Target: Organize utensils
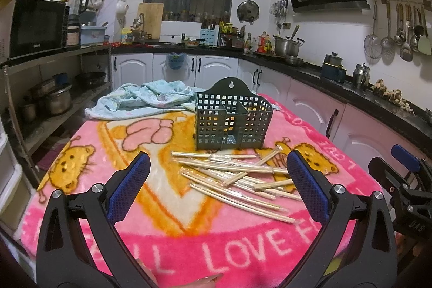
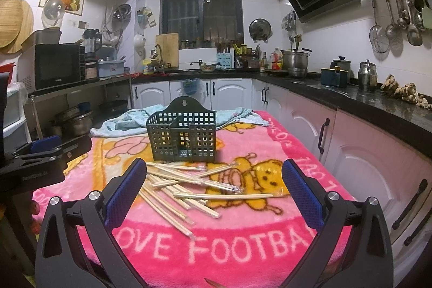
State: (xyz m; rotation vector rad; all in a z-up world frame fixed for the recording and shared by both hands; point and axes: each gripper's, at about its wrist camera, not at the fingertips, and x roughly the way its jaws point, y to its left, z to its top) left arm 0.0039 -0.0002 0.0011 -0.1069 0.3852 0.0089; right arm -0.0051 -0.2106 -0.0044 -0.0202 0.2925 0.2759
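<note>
A dark green perforated holder [image 1: 233, 120] stands upright on the bench, which is draped in a pink cartoon blanket [image 1: 108, 142]. Its tall hanging tab faces away from the cameras, so the open compartments present themselves toward both tools, ready to take things dropped in from above. Just in front of the holder, on the near side, a loose heap of wrapped chopsticks [image 1: 237, 180] lies crossed at many angles, some overlapping; none is in the holder yet, so the sorting appears not to have begun. Behind the holder a crumpled pale blue cloth [image 1: 140, 96] rests on the blanket.

The left tool [image 1: 218, 174] hovers short of the heap with its blue pads spread wide and nothing between them. The right tool [image 2: 214, 177] is likewise wide and empty, facing the holder from the other side of the heap. The spread stance likely suits straddling a single stick, though the tangle may make picking one cleanly awkward.
</note>
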